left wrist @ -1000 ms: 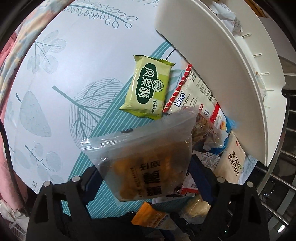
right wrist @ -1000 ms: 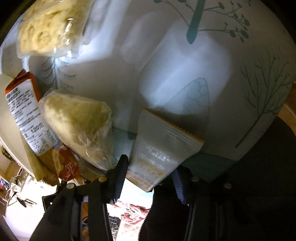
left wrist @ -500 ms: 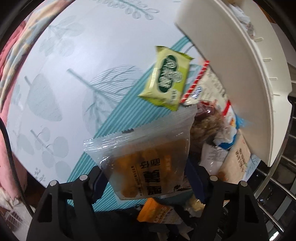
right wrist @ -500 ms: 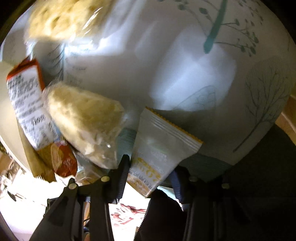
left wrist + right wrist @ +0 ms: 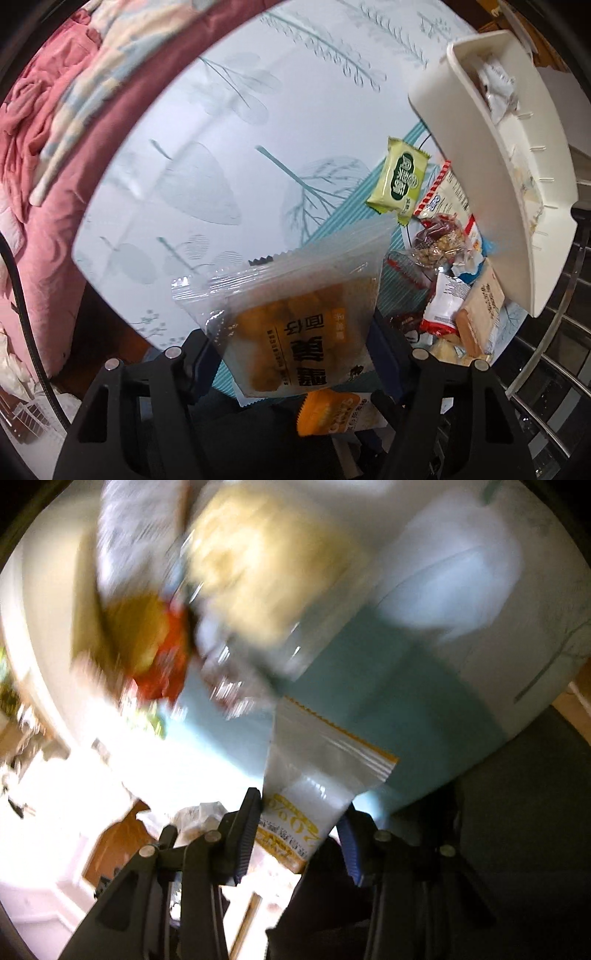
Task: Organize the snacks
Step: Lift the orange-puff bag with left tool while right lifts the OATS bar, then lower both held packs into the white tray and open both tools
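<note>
Left jaws closing on clear snack bag [image 5: 295, 321]; right jaws clamping white packet [image 5: 317, 797]; heaped snacks [image 5: 443, 288] beside tray [image 5: 480, 177]

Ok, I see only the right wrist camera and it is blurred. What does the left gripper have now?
Observer: The left gripper holds a clear bag of golden snacks; its jaws are closing on it.
Operator: Which packet lies near the white tray?
Observer: A green packet, flat on the table beside the tray's wall.
Operator: Is something inside the tray?
Observer: Yes, some white wrappers lie at its far end.
</note>
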